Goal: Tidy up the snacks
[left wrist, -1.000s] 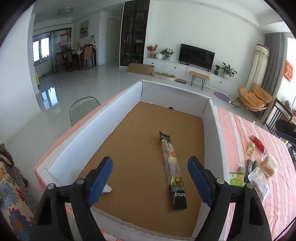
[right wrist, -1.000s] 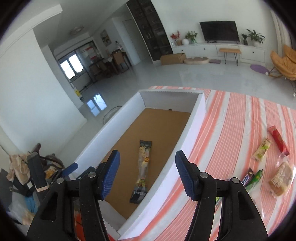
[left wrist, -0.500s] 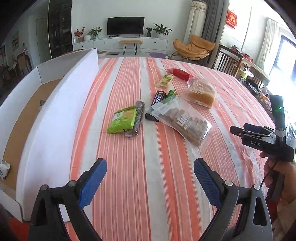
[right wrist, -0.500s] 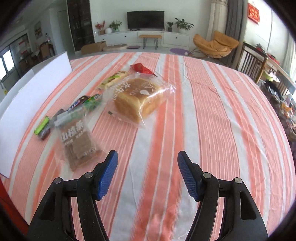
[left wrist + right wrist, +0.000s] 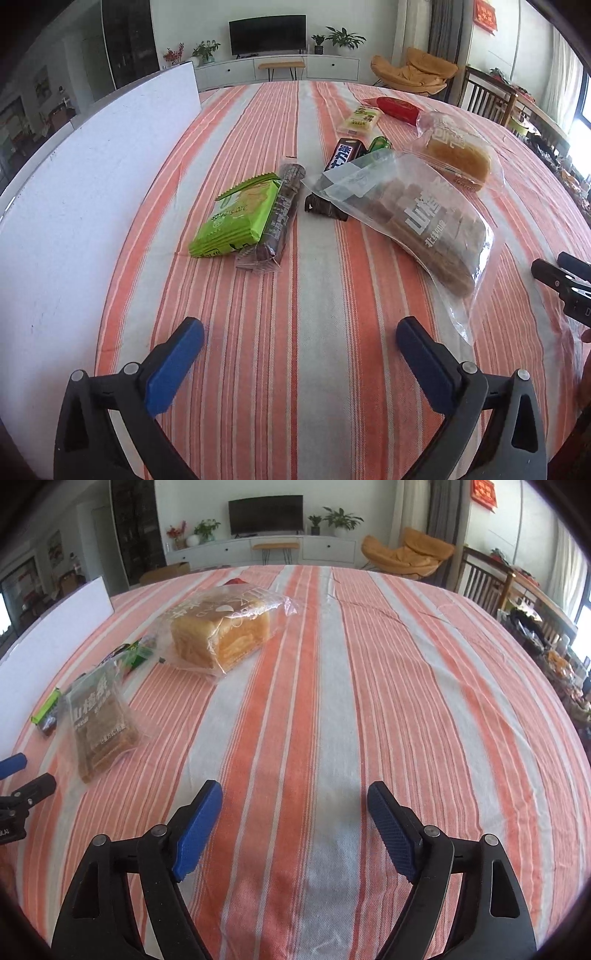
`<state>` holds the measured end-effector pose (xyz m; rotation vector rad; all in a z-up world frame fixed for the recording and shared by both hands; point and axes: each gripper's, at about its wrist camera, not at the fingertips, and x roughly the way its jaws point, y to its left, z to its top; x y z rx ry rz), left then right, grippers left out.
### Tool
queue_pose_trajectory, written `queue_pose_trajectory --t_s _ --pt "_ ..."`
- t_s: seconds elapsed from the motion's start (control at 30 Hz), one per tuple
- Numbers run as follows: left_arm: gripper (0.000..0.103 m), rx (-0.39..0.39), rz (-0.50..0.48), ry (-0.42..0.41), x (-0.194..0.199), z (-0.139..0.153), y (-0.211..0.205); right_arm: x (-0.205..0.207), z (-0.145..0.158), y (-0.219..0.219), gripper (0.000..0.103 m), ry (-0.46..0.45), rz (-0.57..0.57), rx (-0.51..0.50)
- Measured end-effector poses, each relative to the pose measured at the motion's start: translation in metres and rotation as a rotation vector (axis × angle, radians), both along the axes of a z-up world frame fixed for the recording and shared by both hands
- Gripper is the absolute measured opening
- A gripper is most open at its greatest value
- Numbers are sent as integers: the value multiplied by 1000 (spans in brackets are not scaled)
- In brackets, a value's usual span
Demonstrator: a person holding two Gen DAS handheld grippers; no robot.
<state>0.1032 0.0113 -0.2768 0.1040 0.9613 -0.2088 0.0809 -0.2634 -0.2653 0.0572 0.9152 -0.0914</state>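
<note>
Snacks lie on the striped tablecloth (image 5: pixel 295 295): a green packet (image 5: pixel 236 218), a dark stick pack (image 5: pixel 284 206), a chocolate bar (image 5: pixel 343 155), a clear bag of brown slices (image 5: pixel 413 210), a bagged bread loaf (image 5: pixel 458 155), a yellow-green bar (image 5: pixel 360 120) and a red packet (image 5: pixel 395 107). My left gripper (image 5: pixel 299 328) hovers nearer than the green packet, its jaws opening with nothing between them. Over bare cloth my right gripper (image 5: pixel 295 794) is also opening, empty, with the loaf (image 5: pixel 221 631) and brown-slice bag (image 5: pixel 99 720) ahead to its left.
The white wall of the box (image 5: pixel 92 177) stands along the table's left side; its white wall (image 5: pixel 51 627) also shows in the right wrist view. The right gripper's dark body (image 5: pixel 565 284) shows at the right edge. Chairs (image 5: pixel 487 579) stand beyond the far right edge.
Both grippers swung from over the box, where a long snack pack lay, to the snack-strewn cloth and dropped lower. Both sets of jaws stand wider than before.
</note>
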Motion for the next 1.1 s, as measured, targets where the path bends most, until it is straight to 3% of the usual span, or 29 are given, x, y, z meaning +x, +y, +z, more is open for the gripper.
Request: queue_pose_trajectory --t_s 1.1 --pt "103 1 1 -3 2 -1 -1 -1 -2 2 88 4 -2 -2"
